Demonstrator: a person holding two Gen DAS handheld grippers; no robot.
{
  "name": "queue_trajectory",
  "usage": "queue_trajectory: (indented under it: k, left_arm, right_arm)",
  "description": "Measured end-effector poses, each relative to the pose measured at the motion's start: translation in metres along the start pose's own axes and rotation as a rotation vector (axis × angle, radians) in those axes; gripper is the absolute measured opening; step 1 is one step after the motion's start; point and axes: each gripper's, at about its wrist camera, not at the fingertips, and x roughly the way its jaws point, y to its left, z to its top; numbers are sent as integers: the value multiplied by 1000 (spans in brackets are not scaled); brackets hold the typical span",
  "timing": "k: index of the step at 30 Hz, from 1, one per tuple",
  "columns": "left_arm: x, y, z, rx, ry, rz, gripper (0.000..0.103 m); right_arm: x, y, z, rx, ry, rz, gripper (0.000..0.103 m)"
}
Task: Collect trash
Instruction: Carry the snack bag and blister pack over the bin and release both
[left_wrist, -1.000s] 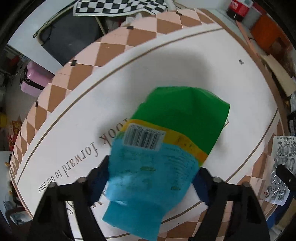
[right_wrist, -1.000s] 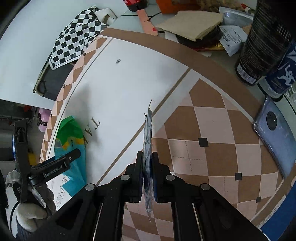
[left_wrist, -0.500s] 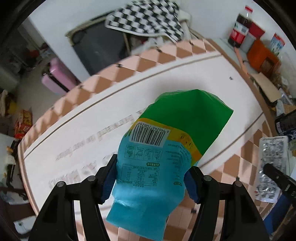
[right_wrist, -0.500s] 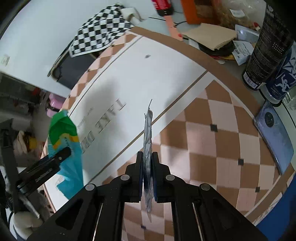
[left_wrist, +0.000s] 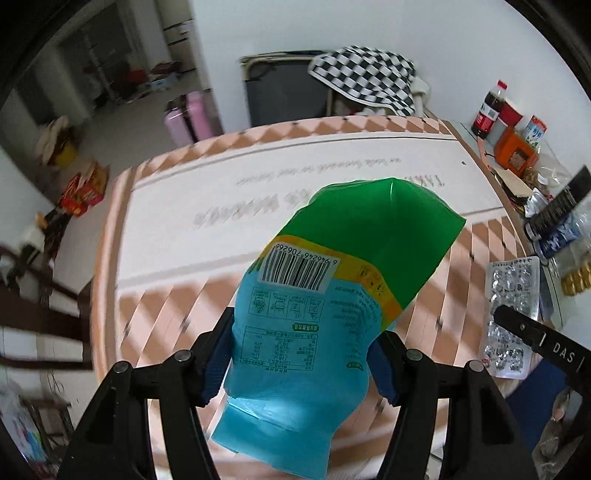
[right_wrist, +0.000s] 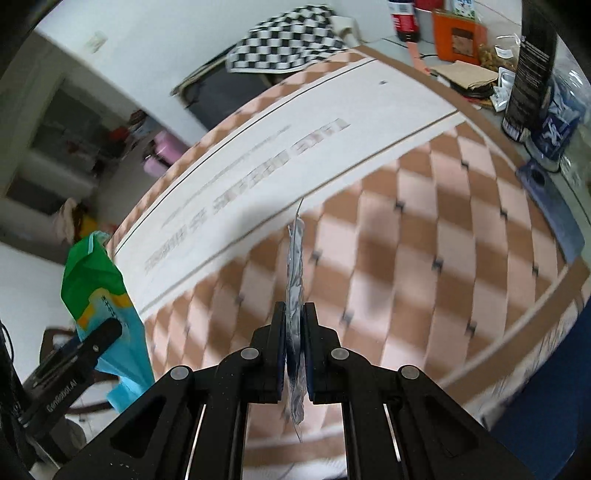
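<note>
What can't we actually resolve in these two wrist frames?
- Tablecloth lettering: motion-blurred in both views, not readable.
- Green-and-blue snack bag: its lower end is cut off by the bottom edge of the left wrist view; contents unseen.
- Blister pack: edge-on in the right gripper, so its face is hidden; in the left view that gripper covers part of it.
- No trash bin shows in either view.

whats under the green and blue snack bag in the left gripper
Under the snack bag, pinched in the left gripper, lies the checked tablecloth, with air between. The patch directly beneath the bag is hidden.
</note>
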Motion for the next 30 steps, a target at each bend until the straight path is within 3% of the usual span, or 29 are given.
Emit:
queue_trajectory:
  k: [7,12,17,21,28,30]
  left_arm:
    - [-47,57,-131,-73,35,-36,62]
    - [-34,92,-240,-185,194,-88,62]
    - [33,113,-349,-268,416,-96,63]
    - [118,126,-416,-388,537,-157,63]
    - [263,143,-476,-510,636,-155,68]
    - [297,148,-487,-530,648,-149,74]
  right_arm:
    - [-30,37,-145,-69,38,36,8]
    - [-17,29,-261,-61,158,37,8]
    - [36,5,-356,-58,339,-4,8]
    - [102,-19,-409,-81,446,-46,8]
    - [251,-56,-470,-125,571,-50,8]
    - [288,-62,-481,-142,587,-46,8]
